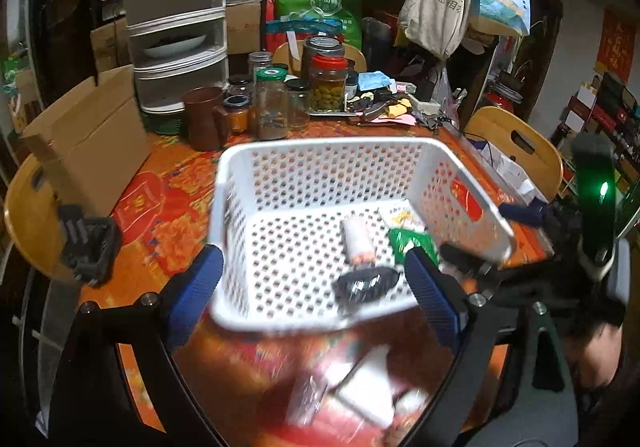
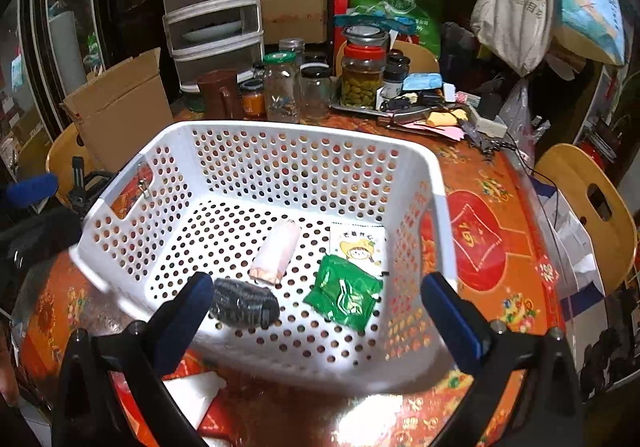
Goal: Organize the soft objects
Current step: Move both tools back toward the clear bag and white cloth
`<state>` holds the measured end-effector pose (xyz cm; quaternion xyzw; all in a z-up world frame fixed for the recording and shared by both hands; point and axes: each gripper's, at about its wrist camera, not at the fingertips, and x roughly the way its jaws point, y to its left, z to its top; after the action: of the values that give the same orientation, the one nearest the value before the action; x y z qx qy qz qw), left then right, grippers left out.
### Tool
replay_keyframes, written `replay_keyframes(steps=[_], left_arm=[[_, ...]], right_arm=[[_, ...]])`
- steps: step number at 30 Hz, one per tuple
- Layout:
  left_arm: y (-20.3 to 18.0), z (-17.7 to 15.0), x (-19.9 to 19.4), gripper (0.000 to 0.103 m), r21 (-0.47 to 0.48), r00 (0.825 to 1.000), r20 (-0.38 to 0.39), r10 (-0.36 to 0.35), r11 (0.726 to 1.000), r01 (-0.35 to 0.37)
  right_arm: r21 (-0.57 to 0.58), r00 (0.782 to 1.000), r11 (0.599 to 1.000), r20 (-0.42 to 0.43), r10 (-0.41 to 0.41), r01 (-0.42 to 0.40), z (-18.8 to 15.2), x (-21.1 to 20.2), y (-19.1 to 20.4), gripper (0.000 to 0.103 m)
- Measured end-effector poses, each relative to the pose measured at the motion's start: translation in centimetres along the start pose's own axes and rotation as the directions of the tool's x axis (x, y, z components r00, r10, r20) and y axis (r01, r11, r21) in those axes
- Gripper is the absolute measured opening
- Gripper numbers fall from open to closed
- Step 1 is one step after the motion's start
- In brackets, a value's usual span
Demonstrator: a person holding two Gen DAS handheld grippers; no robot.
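Between the blue-padded fingers (image 2: 182, 311) of the black right gripper (image 2: 320, 311) sits a white basket (image 2: 288, 135) pierced with round holes; inside lie a black ribbed bundle (image 2: 244, 305), a white roll (image 2: 278, 249) with an orange-pink end, a green packet (image 2: 344, 297) and a white card (image 2: 358, 247) with a yellow cartoon; beneath, an orange-red floral tablecloth (image 2: 492, 231)

One white basket (image 2: 256, 151) holds four soft things: one black bundle (image 2: 244, 305), one white roll (image 2: 278, 251), two packets (one green (image 2: 344, 297), one white (image 2: 358, 247)).
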<state>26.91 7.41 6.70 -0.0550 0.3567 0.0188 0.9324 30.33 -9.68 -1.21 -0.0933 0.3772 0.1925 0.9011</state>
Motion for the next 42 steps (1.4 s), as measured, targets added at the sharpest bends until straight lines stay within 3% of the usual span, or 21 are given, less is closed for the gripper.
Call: replay_keyframes(steps=[6, 13, 18, 23, 29, 34, 42], left_arm=[[1.8, -5.4, -4.1, 0.092, -0.036, 0.998, 0.036, -0.046, 0.998, 0.047], [2.9, -10.4, -7.0, 0.096, -0.048, 0.996, 0.082, -0.042, 0.998, 0.046], [3.4, -13.8, -6.3, 0.096, -0.065, 0.998, 0.054, -0.044, 0.997, 0.047], [3.6, -16.5, -3.2, 0.096, -0.074, 0.999, -0.014, -0.036, 0.997, 0.035], [2.9, -17.9, 1.9, 0.096, -0.045, 0.994, -0.104, -0.023, 0.999, 0.018], [2.5, -18.2, 4.3, 0.094, -0.036, 0.991, -0.13, -0.023, 0.999, 0.018], [1.3, -18.0, 5.9, 0.083, 0.019, 0.99, -0.144, 0.015, 1.0, -0.013]], right_arm=[[0.031, 0.998, 0.999, 0.054, 0.022, -0.023, -3.7, -3.5, -0.6, 0.103], [0.037, 0.996, 0.998, 0.085, 0.039, -0.042, -8.9, -6.4, 0.2, 0.103], [0.034, 0.991, 0.994, 0.088, 0.102, -0.105, -13.7, -7.4, 2.0, 0.103], [0.029, 0.989, 0.991, 0.065, 0.132, -0.134, -17.9, -6.8, 4.6, 0.102], [0.002, 0.98, 0.98, 0.022, 0.2, -0.2, -20.4, -5.5, 7.5, 0.088], [-0.02, 0.973, 0.973, -0.001, 0.232, -0.232, -20.6, -4.6, 9.0, 0.07], [-0.032, 0.972, 0.971, -0.022, 0.236, -0.237, -20.3, -3.6, 9.5, 0.058]])
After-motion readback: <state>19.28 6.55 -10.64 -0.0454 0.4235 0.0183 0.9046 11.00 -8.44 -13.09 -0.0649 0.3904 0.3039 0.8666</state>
